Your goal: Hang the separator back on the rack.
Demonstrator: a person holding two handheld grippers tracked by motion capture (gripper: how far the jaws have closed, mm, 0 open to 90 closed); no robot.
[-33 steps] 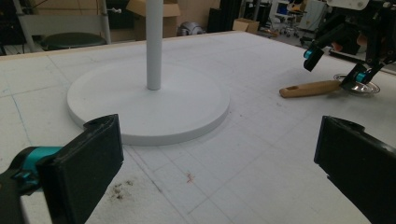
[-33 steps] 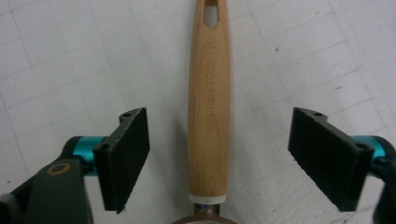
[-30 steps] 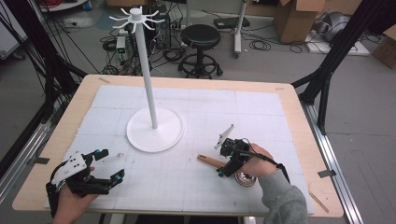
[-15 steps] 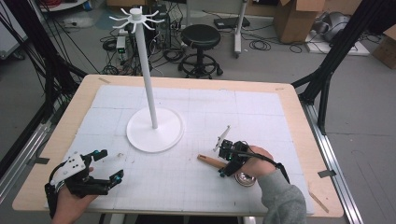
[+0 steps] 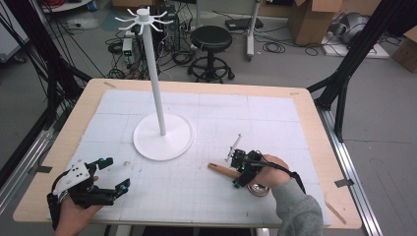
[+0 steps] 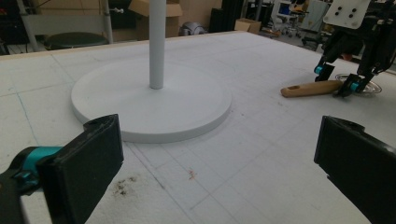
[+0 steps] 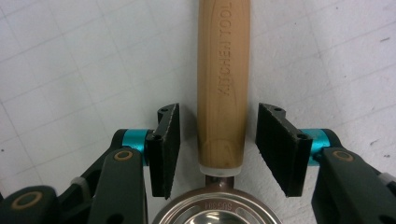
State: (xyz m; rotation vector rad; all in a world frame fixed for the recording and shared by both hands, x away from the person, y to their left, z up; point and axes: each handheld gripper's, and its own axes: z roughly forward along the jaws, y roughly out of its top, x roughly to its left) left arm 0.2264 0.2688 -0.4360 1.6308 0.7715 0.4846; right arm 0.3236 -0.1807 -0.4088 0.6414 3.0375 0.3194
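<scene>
the wooden handle [image 7: 222, 88] of a kitchen tool (stamped "kitchen tool") lies flat on the white mat [image 5: 206, 196], well to the right of the white stand's round base [image 5: 162, 137], its metal bowl [image 5: 259, 189] at the near end. the right gripper [image 7: 218, 147] straddles the handle just above the bowl; its jaws have just been closing, yet both pads stand a little clear of the wood, so nothing is grasped. the left gripper [image 5: 110, 174] rests near the front-left of the base, jaws spread wide and empty. the stand's pole [image 5: 157, 93] rises upright from the base.
</scene>
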